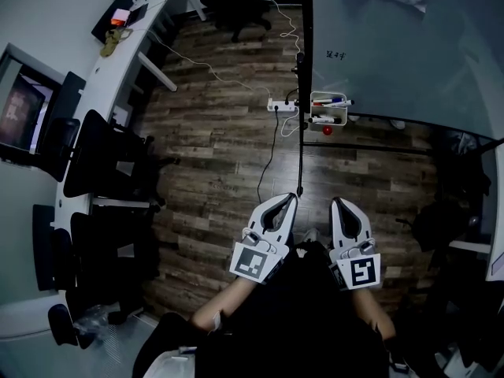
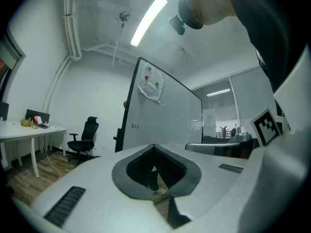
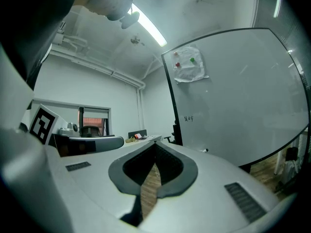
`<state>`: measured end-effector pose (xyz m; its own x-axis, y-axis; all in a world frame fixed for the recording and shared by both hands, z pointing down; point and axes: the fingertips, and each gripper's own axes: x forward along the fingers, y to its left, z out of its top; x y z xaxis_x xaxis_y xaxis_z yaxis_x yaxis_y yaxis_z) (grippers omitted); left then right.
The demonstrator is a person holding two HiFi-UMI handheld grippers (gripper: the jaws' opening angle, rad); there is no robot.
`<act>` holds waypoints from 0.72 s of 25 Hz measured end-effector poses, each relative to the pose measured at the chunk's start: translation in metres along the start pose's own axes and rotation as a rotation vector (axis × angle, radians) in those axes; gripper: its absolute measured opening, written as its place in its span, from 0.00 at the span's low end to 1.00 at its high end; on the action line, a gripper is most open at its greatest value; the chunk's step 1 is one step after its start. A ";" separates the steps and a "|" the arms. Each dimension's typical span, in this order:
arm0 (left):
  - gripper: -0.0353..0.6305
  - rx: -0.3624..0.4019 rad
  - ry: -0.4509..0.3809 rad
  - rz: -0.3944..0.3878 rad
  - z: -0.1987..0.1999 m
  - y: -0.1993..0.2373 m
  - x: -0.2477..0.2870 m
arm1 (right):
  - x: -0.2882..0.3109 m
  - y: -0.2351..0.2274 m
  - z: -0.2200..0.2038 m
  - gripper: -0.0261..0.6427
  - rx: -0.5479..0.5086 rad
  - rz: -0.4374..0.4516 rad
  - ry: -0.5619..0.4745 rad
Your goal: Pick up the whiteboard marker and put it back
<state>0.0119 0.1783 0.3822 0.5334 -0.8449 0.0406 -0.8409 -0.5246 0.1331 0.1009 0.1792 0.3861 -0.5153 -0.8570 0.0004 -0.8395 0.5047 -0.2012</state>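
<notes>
Whiteboard markers (image 1: pixel 331 101) with red and blue caps lie in a small white holder (image 1: pixel 341 118) fixed to the lower edge of the whiteboard (image 1: pixel 394 46), ahead of me. My left gripper (image 1: pixel 292 198) and right gripper (image 1: pixel 336 202) are held side by side close to my body, pointing level toward the board and well short of the holder. In the left gripper view the left gripper (image 2: pixel 154 147) has its jaws meeting at the tips with nothing between them. The right gripper (image 3: pixel 156 144) is likewise shut and empty. The whiteboard (image 2: pixel 165 115) (image 3: pixel 233 106) stands ahead in both gripper views.
A power strip (image 1: pixel 281 106) and cables (image 1: pixel 272 148) lie on the wooden floor before the board. A red magnet (image 1: pixel 327 130) sits under the holder. Black office chairs (image 1: pixel 110 164) and a white desk (image 1: pixel 102 69) line the left side. Another chair (image 1: pixel 240 2) stands at the far end.
</notes>
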 end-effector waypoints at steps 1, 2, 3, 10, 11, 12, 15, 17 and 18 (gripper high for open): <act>0.06 0.003 0.000 -0.003 0.000 0.001 0.001 | 0.002 -0.001 0.000 0.06 -0.004 -0.002 -0.001; 0.06 0.006 -0.001 -0.006 0.000 0.001 0.002 | 0.003 -0.001 0.000 0.06 -0.007 -0.005 -0.002; 0.06 0.007 -0.002 -0.010 -0.001 0.002 0.002 | 0.005 -0.001 -0.001 0.06 -0.011 -0.010 -0.001; 0.06 0.005 -0.011 -0.049 0.002 0.015 0.014 | 0.018 -0.001 -0.006 0.06 -0.036 -0.036 0.010; 0.06 0.006 -0.012 -0.055 0.002 0.017 0.015 | 0.021 -0.001 -0.005 0.06 -0.033 -0.043 0.008; 0.06 0.006 -0.011 -0.059 0.002 0.020 0.016 | 0.023 -0.002 -0.005 0.06 -0.035 -0.054 0.019; 0.06 0.000 -0.008 -0.070 0.002 0.030 0.019 | 0.030 -0.002 -0.008 0.06 -0.047 -0.079 0.046; 0.06 -0.007 -0.009 -0.079 0.003 0.035 0.020 | 0.036 0.002 -0.004 0.06 -0.040 -0.081 0.022; 0.06 -0.008 -0.010 -0.084 0.004 0.038 0.021 | 0.038 0.003 -0.004 0.06 -0.041 -0.084 0.020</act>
<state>-0.0088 0.1399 0.3845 0.6009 -0.7991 0.0191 -0.7925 -0.5926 0.1440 0.0781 0.1483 0.3890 -0.4463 -0.8942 0.0354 -0.8858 0.4357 -0.1598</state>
